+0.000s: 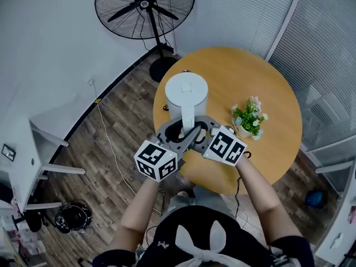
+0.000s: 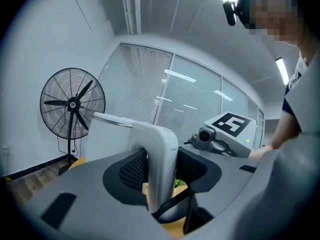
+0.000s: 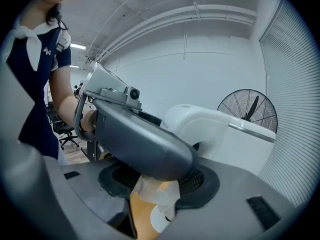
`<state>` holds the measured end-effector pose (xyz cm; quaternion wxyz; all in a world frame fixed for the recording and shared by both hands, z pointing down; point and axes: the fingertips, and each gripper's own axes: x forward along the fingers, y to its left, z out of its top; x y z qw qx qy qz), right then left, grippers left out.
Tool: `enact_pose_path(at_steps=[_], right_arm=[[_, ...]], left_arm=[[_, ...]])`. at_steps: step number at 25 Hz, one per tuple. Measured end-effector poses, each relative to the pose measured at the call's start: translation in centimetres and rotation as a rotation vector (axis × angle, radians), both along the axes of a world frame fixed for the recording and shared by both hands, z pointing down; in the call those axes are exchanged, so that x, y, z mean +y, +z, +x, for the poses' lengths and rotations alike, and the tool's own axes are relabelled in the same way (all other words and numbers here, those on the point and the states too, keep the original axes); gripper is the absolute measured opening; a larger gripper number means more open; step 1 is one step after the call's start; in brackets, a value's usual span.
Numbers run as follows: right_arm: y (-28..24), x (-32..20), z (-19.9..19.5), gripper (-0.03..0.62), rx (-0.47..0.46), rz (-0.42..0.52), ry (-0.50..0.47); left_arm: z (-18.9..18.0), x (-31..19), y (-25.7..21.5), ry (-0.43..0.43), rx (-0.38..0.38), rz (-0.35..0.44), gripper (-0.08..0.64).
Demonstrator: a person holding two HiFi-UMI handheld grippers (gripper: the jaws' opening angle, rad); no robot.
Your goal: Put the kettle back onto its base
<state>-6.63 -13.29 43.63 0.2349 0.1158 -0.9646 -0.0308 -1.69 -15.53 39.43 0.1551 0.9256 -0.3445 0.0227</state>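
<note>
Starting left of the kettle [image 1: 186, 93], a standing fan [image 1: 146, 5] is on the floor behind it, well apart and taking no part in the job. Nearer, the left gripper [image 1: 179, 131] comes in from the kettle's near side. Its jaws are clamped across the narrow white handle [image 2: 162, 154], one ribbed pad against each flank. That is a sensible place to take the weight, since the handle is the only slim part on offer.

The kettle itself is upright over the left part of the round wooden table [image 1: 267, 82], with its lid shut. No view shows its base, so I cannot tell whether it hangs just above the wood or sits on something.

Just right of the handle, the right gripper [image 1: 204, 128] meets it at an angle. Its jaws stand wide and slip under the left gripper's jaw, and they appear to press on the handle's broader faces. I judge this second hold is there to stop the body swinging.

Further right of the kettle is a small potted plant [image 1: 248, 118], near but clear of it.
</note>
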Motion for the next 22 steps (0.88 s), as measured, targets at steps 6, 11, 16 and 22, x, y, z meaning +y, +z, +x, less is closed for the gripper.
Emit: enact_pose_path(at_steps=[6,11,16,22], right_arm=[[1.5,-1.5,-0.1,0.206,0.006,-0.028,-0.007],[2.7,-1.9,-0.2,0.206,0.008,-0.055,-0.013],[3.8,-2.1,-0.2,0.206,0.016,-0.073,-0.021],[5.1,-1.9,-0.2,0.206,0.019,-0.100,-0.030]], left_arm=[[-0.1,-1.6,1.5,0.008,-0.009,-0.033,0.201],[-0.2,-2.1,2.9,0.010,-0.021,-0.058,0.201],[-0.2,-2.5,4.0,0.008,-0.017,-0.082,0.201],[-0.2,-2.4,5.4,0.002,-0.018,-0.109,0.201]])
